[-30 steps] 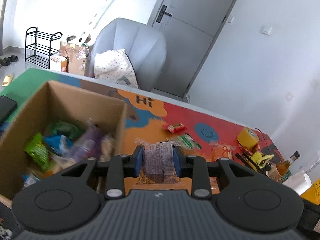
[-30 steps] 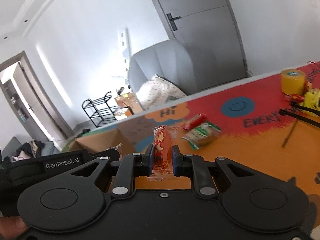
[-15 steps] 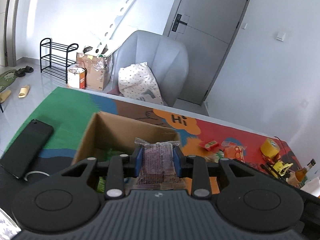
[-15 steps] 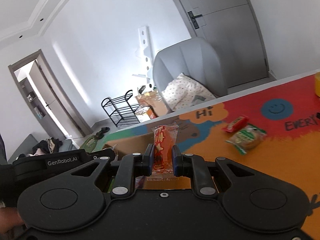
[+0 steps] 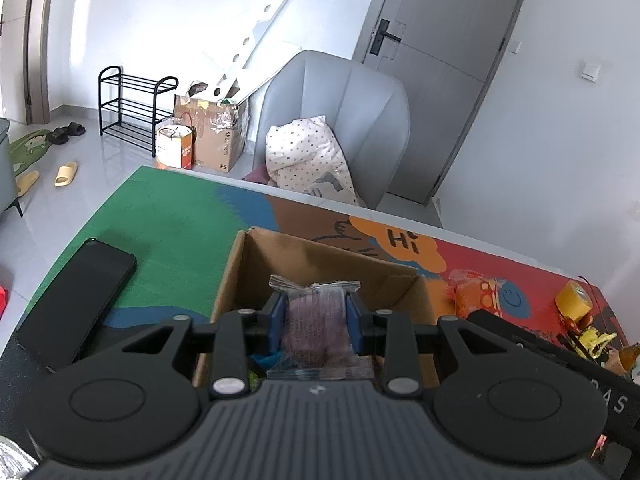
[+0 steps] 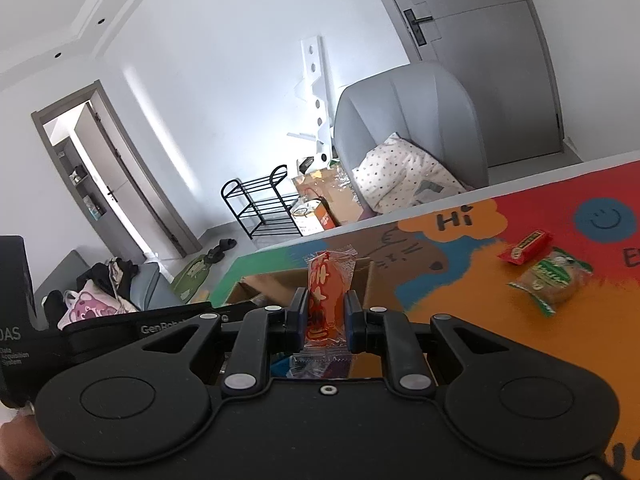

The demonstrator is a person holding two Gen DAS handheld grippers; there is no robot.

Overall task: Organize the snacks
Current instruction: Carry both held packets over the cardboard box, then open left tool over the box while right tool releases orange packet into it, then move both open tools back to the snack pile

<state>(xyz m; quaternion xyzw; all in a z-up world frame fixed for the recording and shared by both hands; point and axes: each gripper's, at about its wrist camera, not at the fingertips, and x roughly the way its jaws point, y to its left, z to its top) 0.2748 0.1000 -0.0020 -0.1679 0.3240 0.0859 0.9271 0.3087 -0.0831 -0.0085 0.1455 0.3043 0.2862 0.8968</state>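
Tabletop: covered by a painted mat in green, blue, brown, orange and red, with "Hi" lettered near the far edge.

Box: open cardboard, standing mid-tabletop, a little in from the far edge. Some packets are dimly visible inside; details cannot be made out.

Phone: black, face down or dark, lying flat on the green part toward the left edge, well apart from the box.

Left tongs: closed onto a clear-wrapped purple snack, blue pads pressing both sides. Snack is held over the open box, crimped end pointing away from the camera.

Right tongs: closed tight on an orange packet, held upright between the pads. Packet sits above the near rim of the box in the right wrist view, beside the body of the left tool.

Loose items on the orange part of the mat, right of the box: green-labelled round cake and, just beyond it toward the far edge, a red bar. The two lie near each other, not touching.

Tape roll: yellow, near the right edge.
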